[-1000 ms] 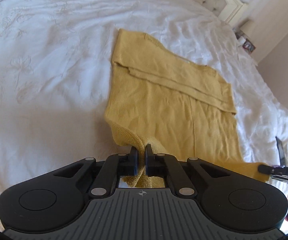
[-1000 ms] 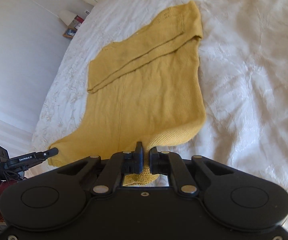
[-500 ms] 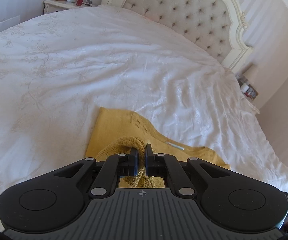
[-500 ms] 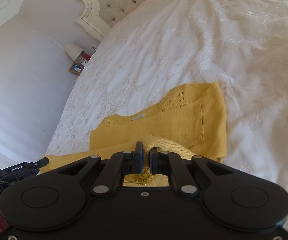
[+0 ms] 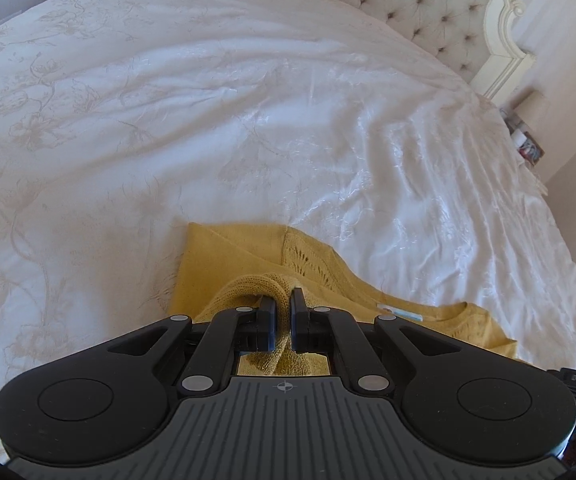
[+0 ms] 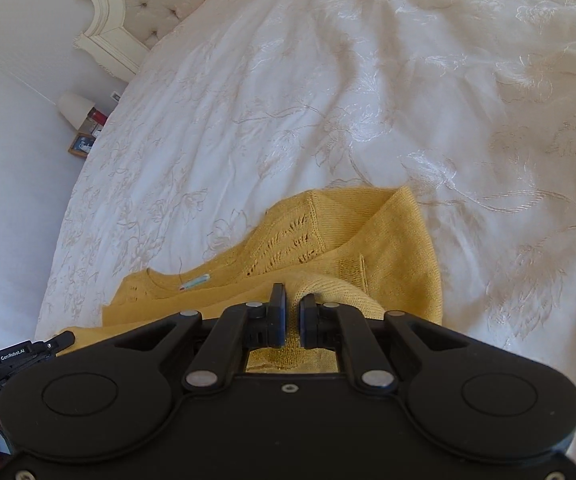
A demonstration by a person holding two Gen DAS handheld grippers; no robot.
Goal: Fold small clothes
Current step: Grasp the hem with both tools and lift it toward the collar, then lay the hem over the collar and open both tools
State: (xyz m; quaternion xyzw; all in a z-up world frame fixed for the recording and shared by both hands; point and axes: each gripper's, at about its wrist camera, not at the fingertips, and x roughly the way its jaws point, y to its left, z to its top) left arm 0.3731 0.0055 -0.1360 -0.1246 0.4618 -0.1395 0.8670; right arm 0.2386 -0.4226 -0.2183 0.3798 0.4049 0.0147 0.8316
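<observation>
A mustard-yellow knitted sweater (image 5: 223, 264) lies on the white bed cover (image 5: 247, 120), its lower part doubled up over the upper part. My left gripper (image 5: 283, 300) is shut on the ribbed hem, which bunches up between the pads. In the right wrist view the same sweater (image 6: 400, 248) shows its lace shoulder and neck label (image 6: 195, 281). My right gripper (image 6: 292, 298) holds the hem's other corner; its jaws are just beginning to open, with the knit still between them. The left gripper's side (image 6: 23, 356) shows at the lower left.
The embroidered white cover (image 6: 368, 100) spreads far ahead and to both sides. A tufted cream headboard (image 5: 428, 12) stands at the far end. A bedside table with a lamp (image 6: 75, 110) and a picture frame stands beside the bed's edge.
Both grippers have carried the hem forward over the sweater toward its neckline, so the body is folded over. Only the shoulders and neck now show ahead of the fingers.
</observation>
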